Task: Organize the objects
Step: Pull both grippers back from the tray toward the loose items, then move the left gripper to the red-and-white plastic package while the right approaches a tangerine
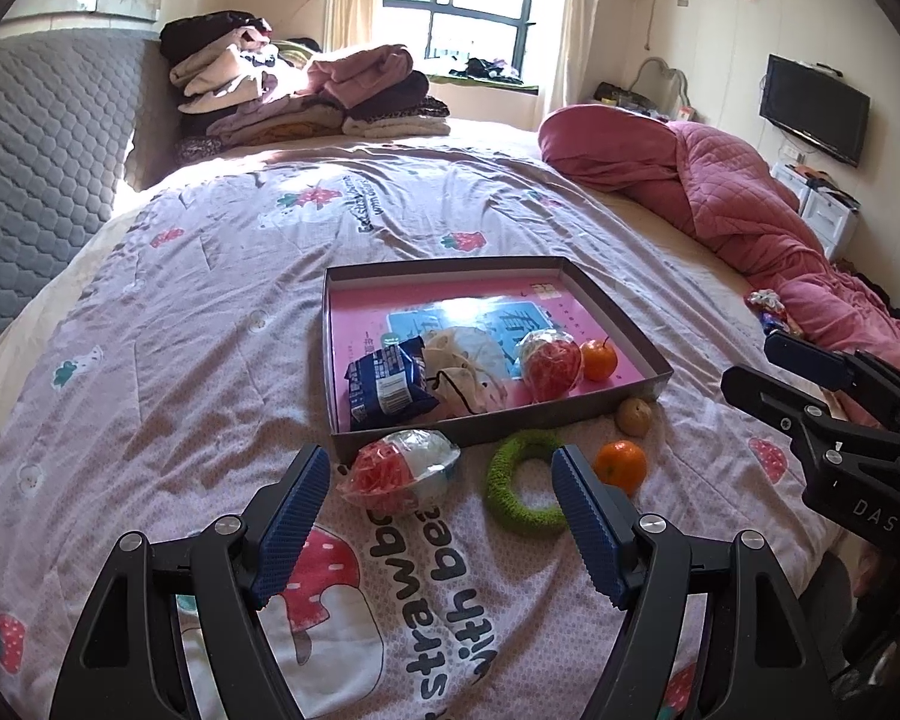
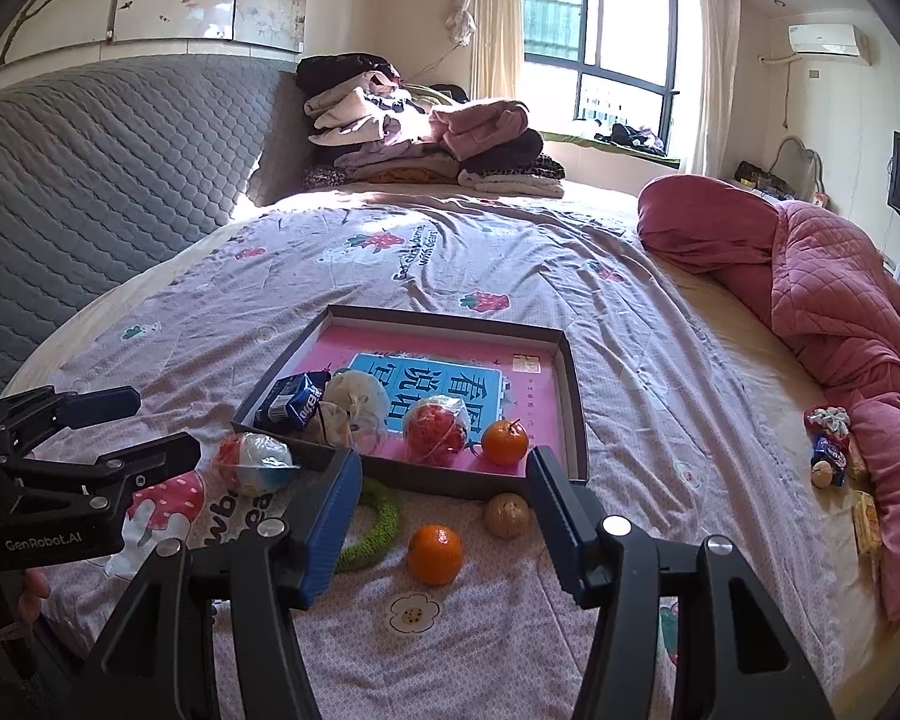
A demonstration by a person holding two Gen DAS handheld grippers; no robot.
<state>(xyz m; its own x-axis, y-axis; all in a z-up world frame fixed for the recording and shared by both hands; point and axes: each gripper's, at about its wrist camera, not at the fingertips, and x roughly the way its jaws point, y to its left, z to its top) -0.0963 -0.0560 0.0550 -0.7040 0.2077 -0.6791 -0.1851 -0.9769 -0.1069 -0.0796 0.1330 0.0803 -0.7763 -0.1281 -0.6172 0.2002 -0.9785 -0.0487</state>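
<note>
A shallow box with a pink bottom lies on the bed. In it are a blue snack packet, a beige pouch, a bagged red ball and an orange. In front of the box lie a second bagged ball, a green ring, an orange and a brown ball. My left gripper is open above the bagged ball and ring. My right gripper is open above the loose orange.
Folded clothes are stacked at the bed's far end by the grey headboard. A pink quilt is bunched along the right side, with small wrapped items beside it.
</note>
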